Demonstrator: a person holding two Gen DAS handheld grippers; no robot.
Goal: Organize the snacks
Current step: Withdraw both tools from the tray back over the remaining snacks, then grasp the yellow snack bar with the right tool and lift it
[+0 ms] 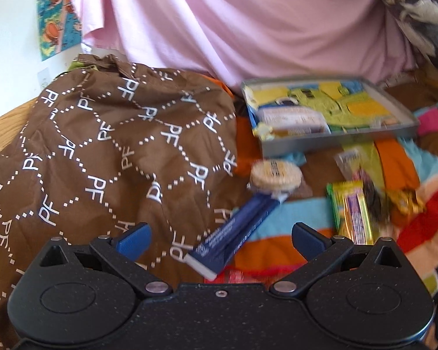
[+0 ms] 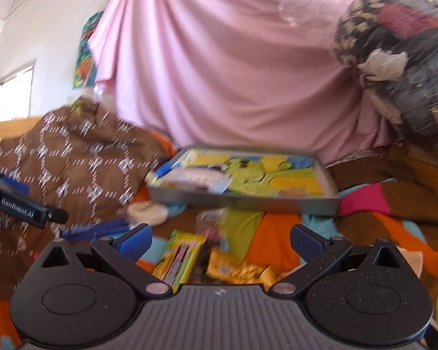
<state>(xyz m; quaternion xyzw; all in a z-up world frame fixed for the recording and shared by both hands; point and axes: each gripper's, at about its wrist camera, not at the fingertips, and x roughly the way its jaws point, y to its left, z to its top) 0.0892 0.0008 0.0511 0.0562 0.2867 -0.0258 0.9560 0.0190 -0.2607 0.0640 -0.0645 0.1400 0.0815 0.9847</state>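
Snacks lie on a striped blanket [image 1: 277, 233]: a long blue packet [image 1: 236, 233], a round cracker pack [image 1: 276, 176], a green-yellow bar [image 1: 352, 213] and a gold wrapped sweet [image 1: 406, 202]. A grey tray [image 1: 330, 143] with a cartoon print holds one flat packet [image 1: 292, 119]. My left gripper [image 1: 220, 242] is open over the blue packet's near end. My right gripper [image 2: 220, 243] is open above the green-yellow bar [image 2: 181, 256] and a yellow packet [image 2: 239, 269]. The tray [image 2: 248, 201] lies beyond, and the blue packet [image 2: 95, 229] and cracker pack [image 2: 147, 211] are to the left.
A brown bag printed with white letters [image 1: 108, 151] is heaped at the left. A pink sheet [image 1: 233, 23] hangs behind the tray. A bundle of dark clothes [image 2: 400, 58] sits at the right. The left gripper's body [image 2: 23, 207] shows at the right wrist view's left edge.
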